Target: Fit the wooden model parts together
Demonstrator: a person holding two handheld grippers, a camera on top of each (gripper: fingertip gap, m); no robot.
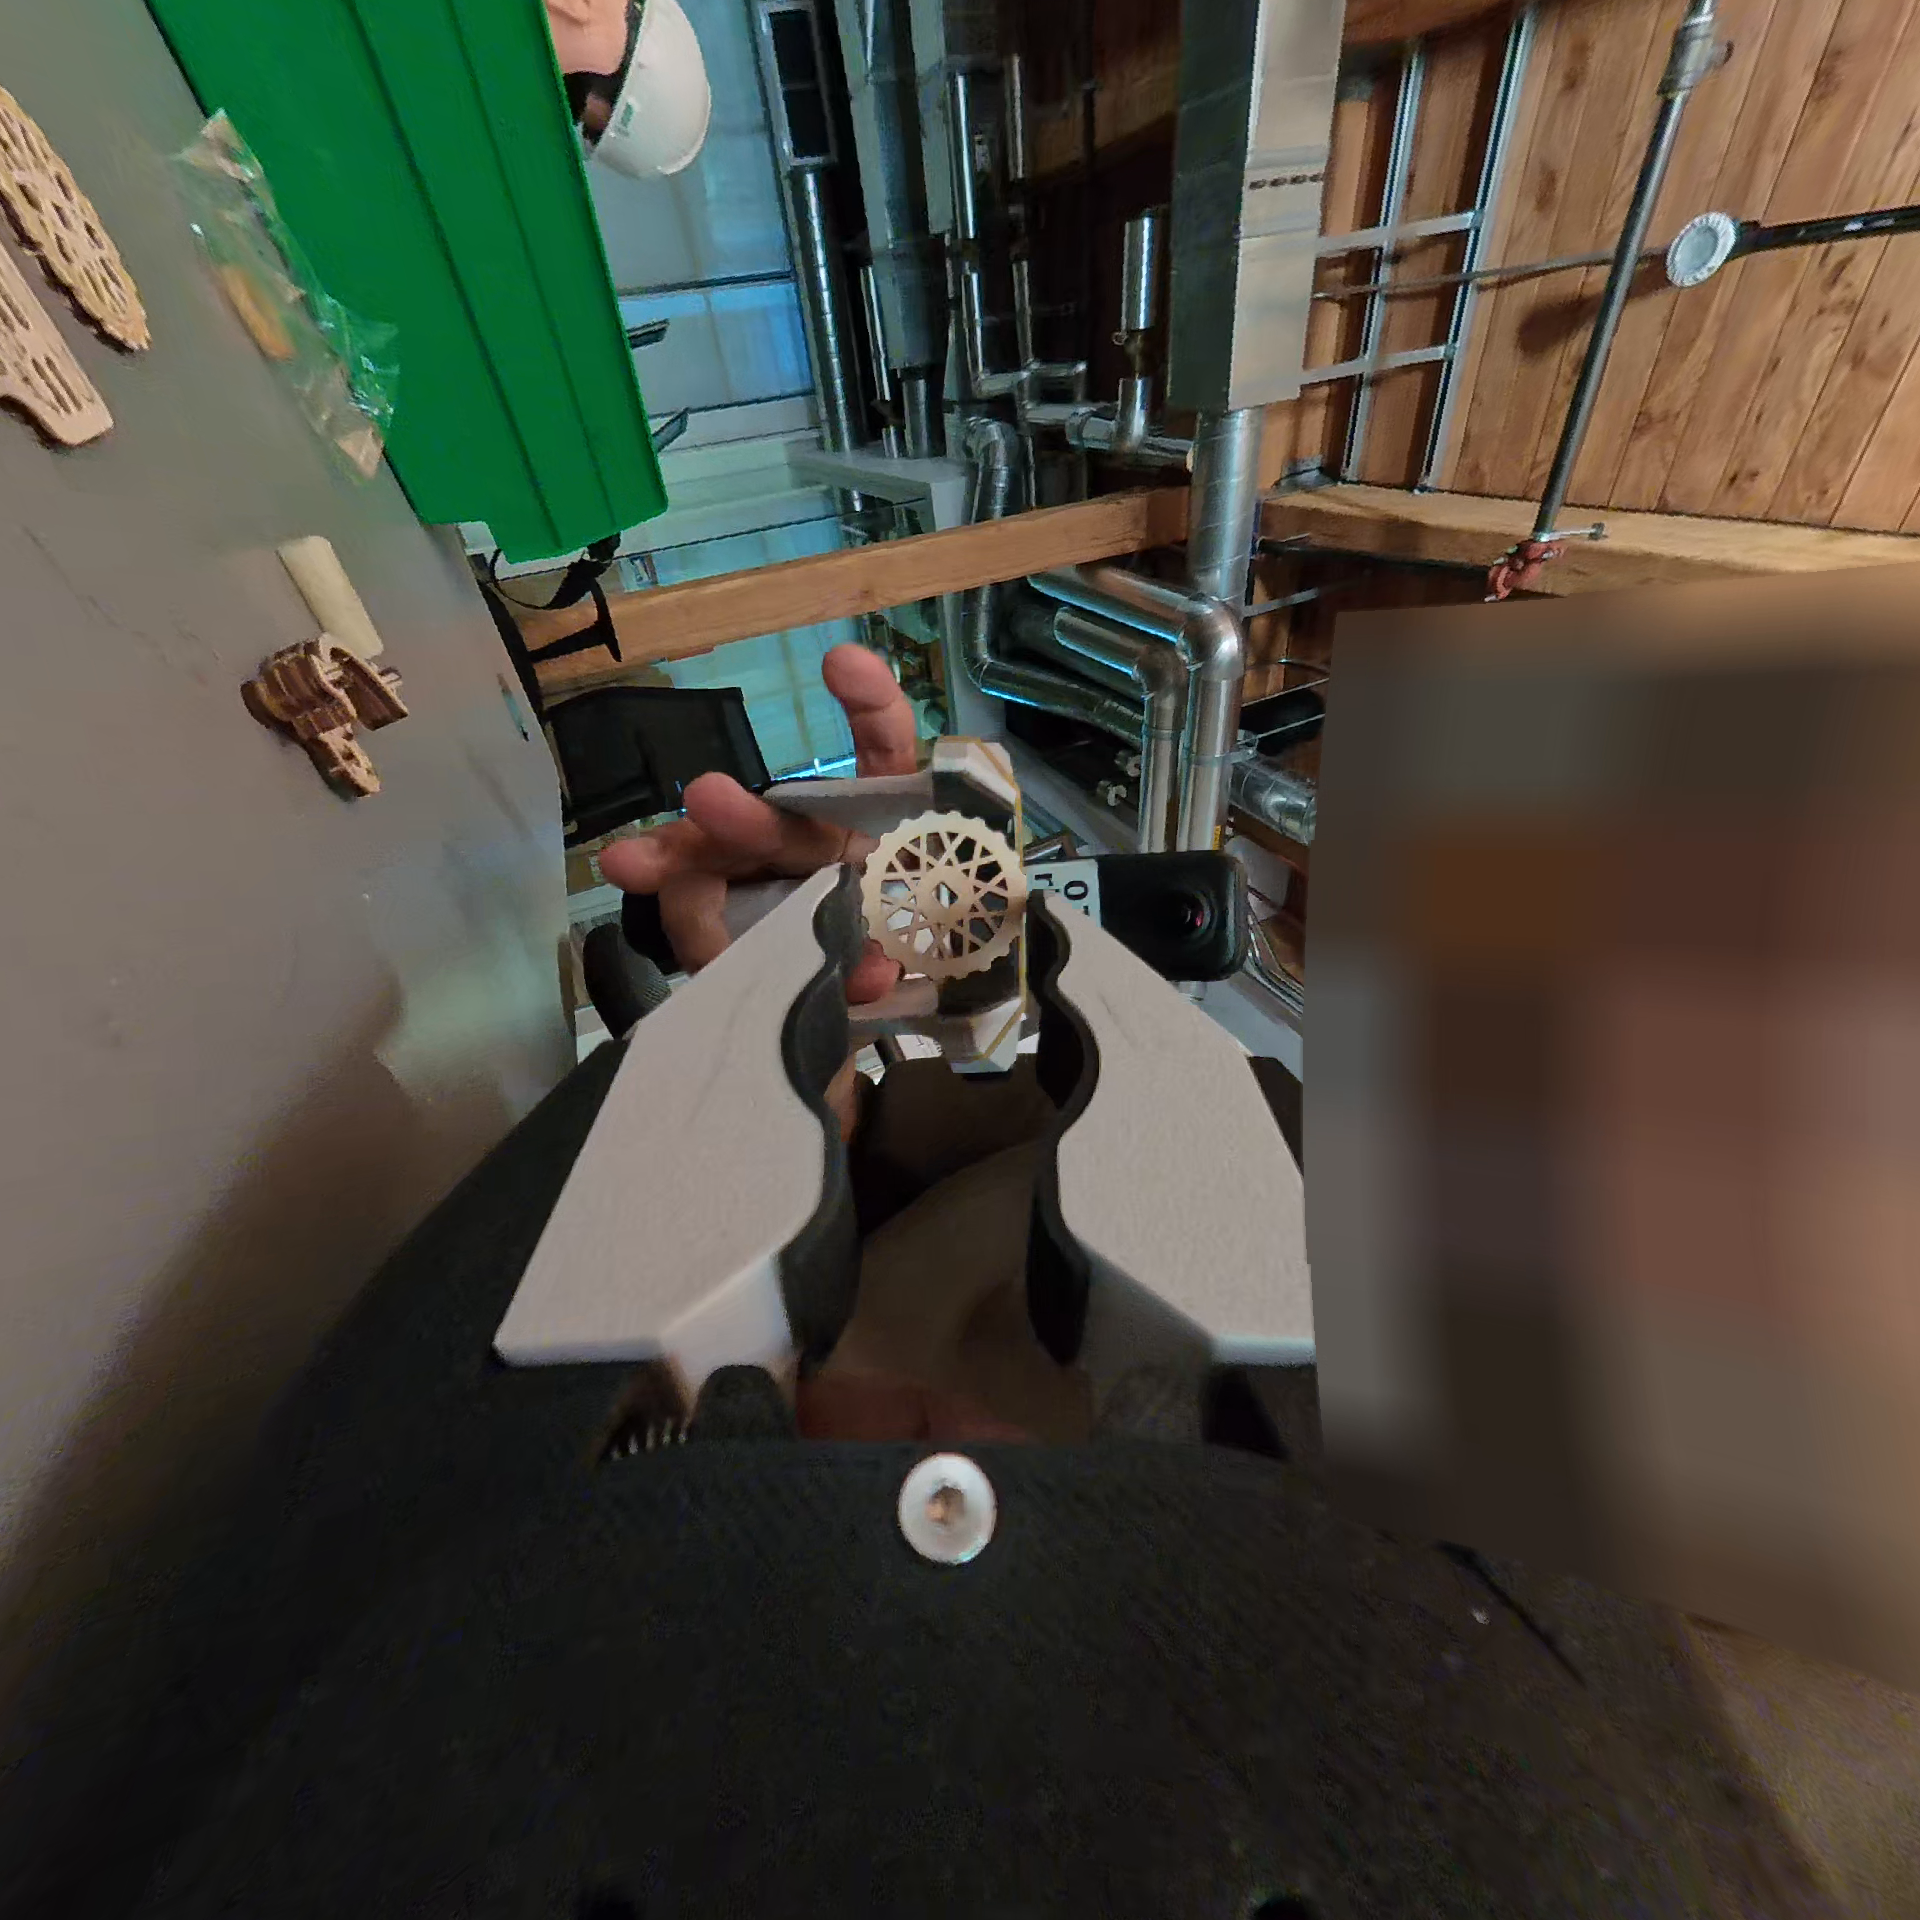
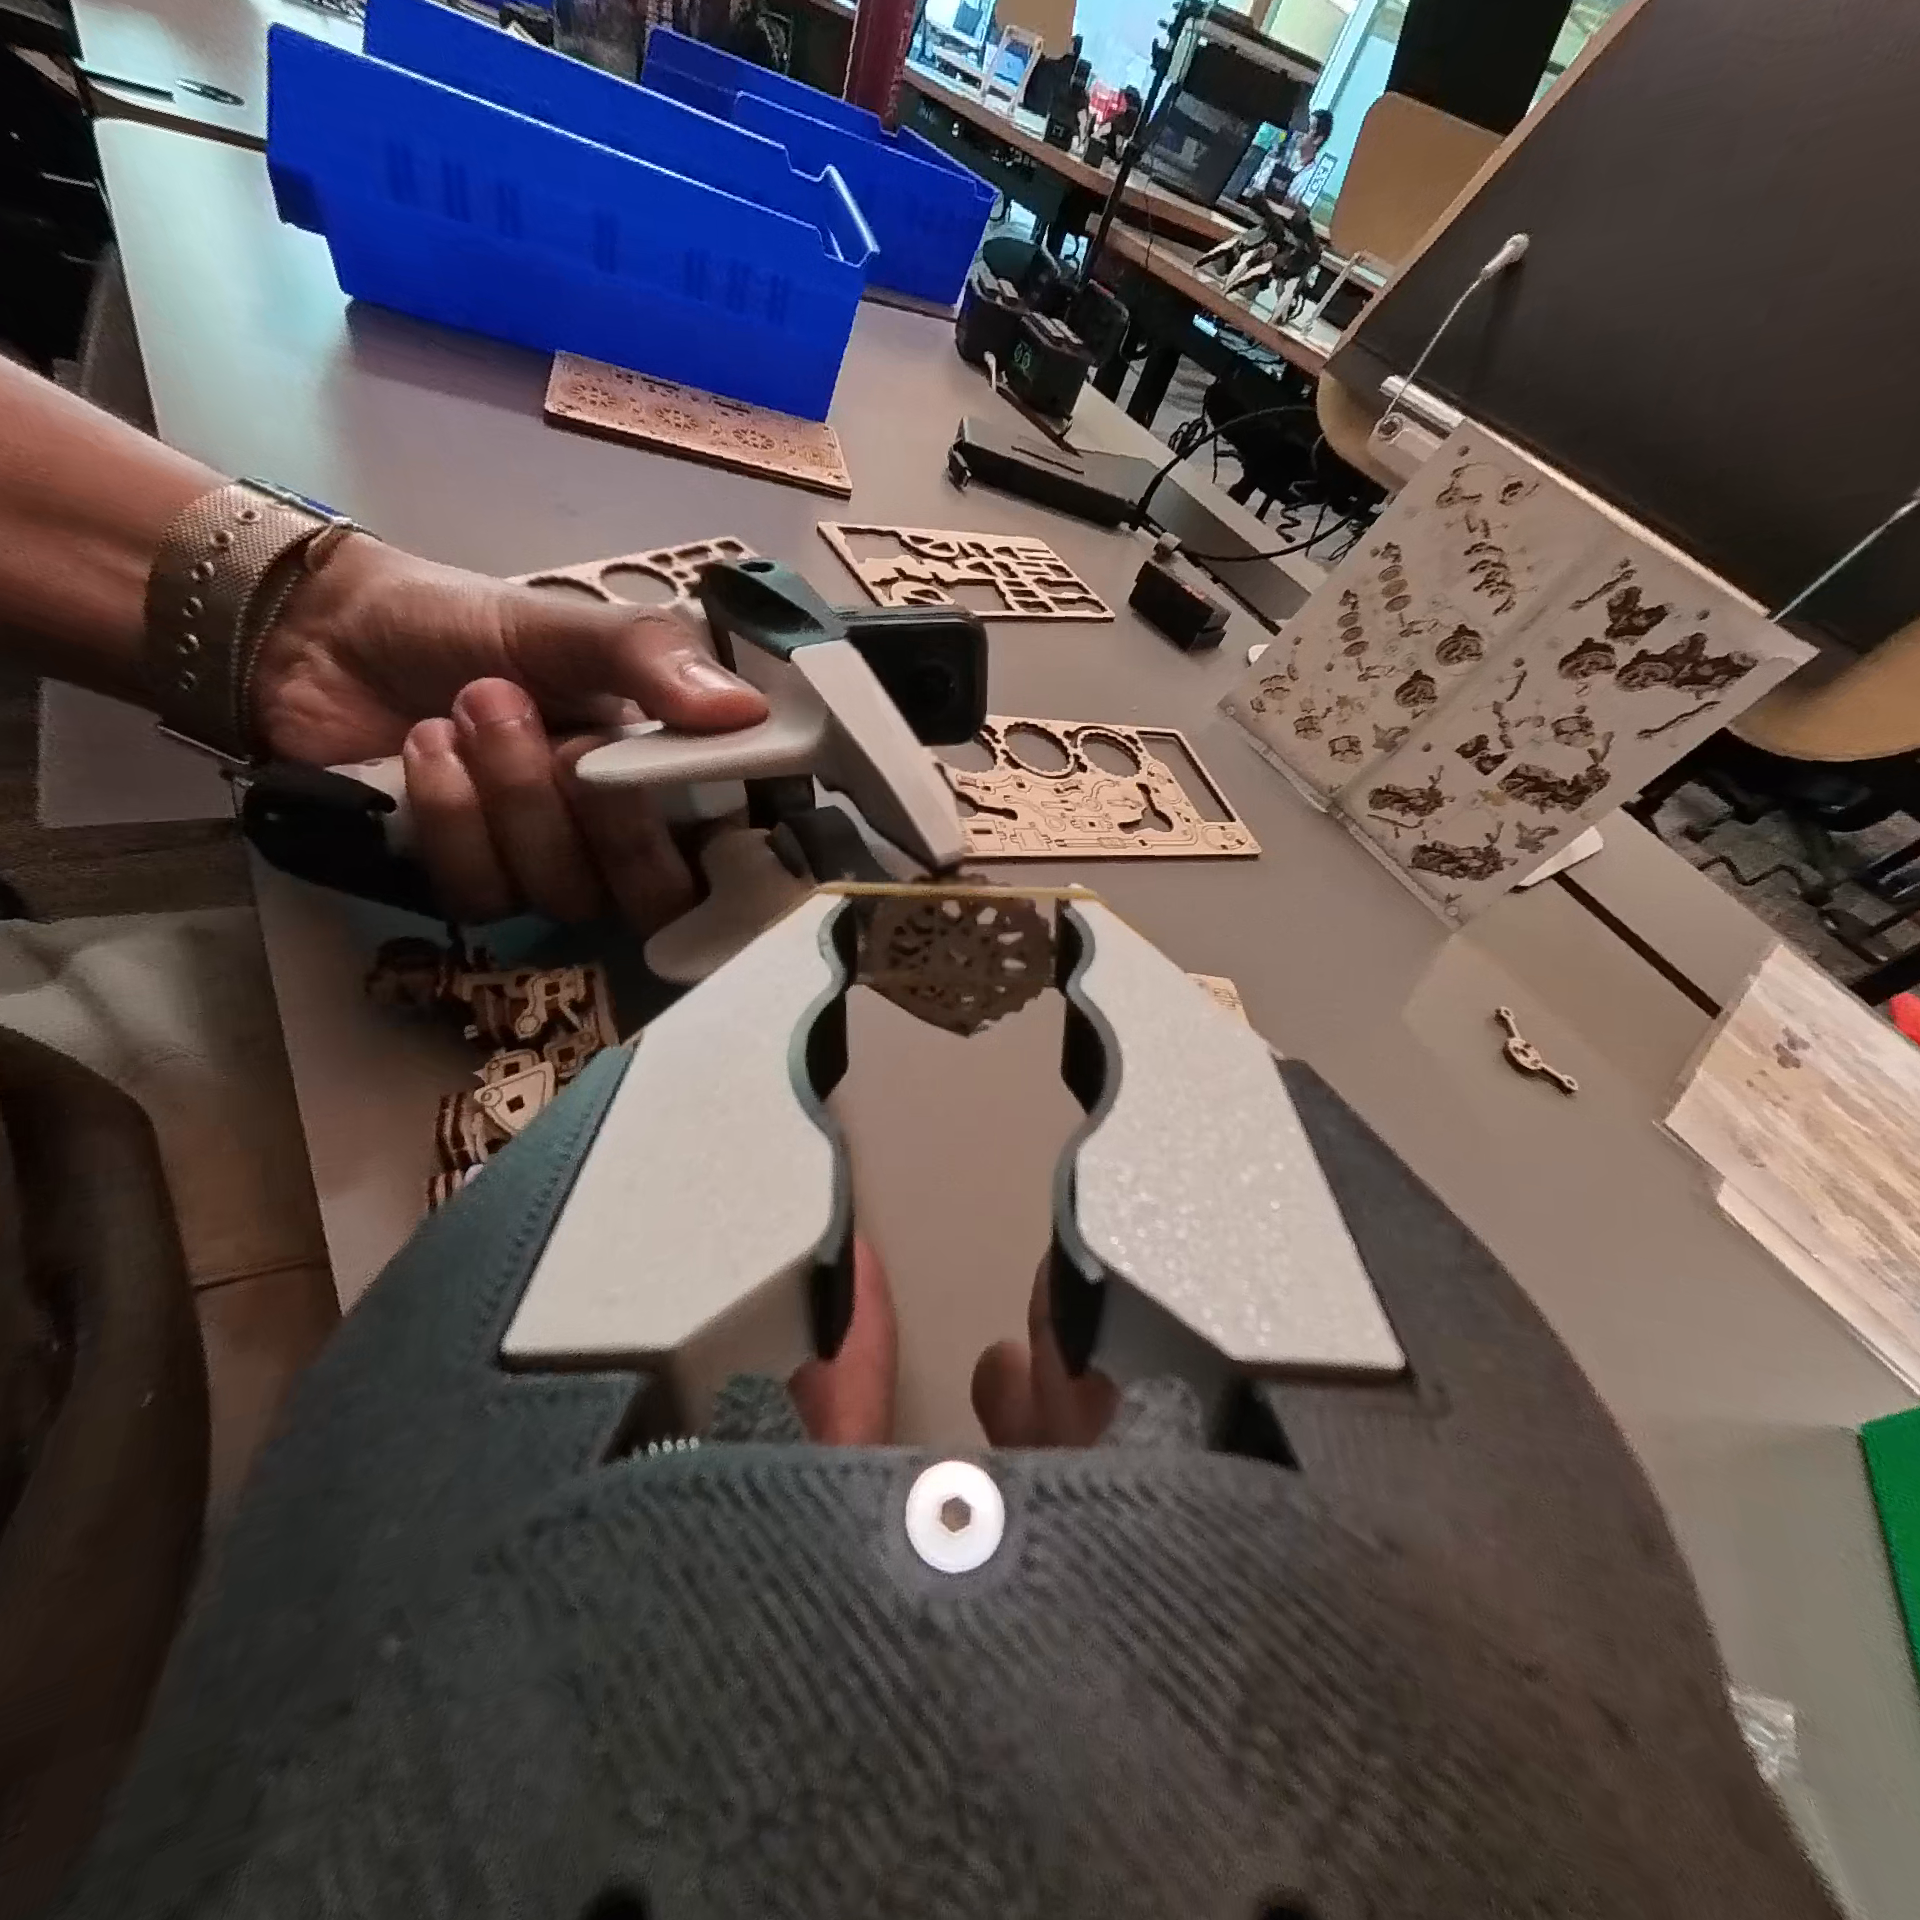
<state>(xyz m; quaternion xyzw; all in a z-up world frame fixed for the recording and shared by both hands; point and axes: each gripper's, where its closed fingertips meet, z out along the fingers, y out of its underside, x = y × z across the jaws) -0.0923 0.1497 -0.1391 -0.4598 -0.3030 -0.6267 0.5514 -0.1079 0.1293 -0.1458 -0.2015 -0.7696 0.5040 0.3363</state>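
In the left wrist view my left gripper (image 1: 943, 914) is shut on the rim of a small pale wooden gear (image 1: 943, 902), held in the air above the table. In the right wrist view my right gripper (image 2: 956, 935) is shut on a wooden gear (image 2: 956, 961) that looks dark in shadow. I cannot tell whether both views show one gear. A thin yellow band (image 2: 1039, 891) runs across the right fingertips, and it also shows in the left wrist view (image 1: 1024, 935). The left gripper's upper finger (image 2: 883, 748) touches that band from above.
On the grey table (image 2: 468, 499) lie several punched wooden part sheets (image 2: 1101, 800), two blue bins (image 2: 561, 229), an instruction sheet in a clear stand (image 2: 1507, 675), part-built wooden assemblies (image 2: 499, 1008) and a loose small part (image 2: 1538, 1049). A green bin (image 1: 416, 260) stands nearby. My two grippers' fingertips are within a few centimetres of each other.
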